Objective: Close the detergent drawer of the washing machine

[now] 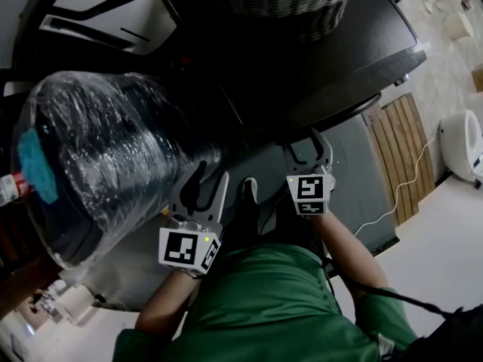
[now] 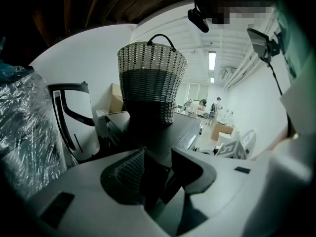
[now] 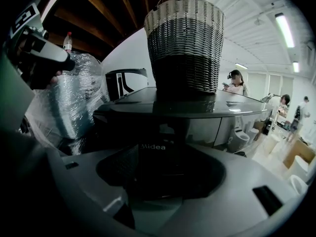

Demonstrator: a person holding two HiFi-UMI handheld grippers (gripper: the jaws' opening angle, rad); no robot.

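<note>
Jaws wide apart on left gripper and right gripper, both empty, before the washing machine.

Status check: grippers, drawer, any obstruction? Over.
Left gripper open, empty. Right gripper open, empty, facing the washing machine front. Drawer too dark to read. Basket on top, clear of the front.
</note>
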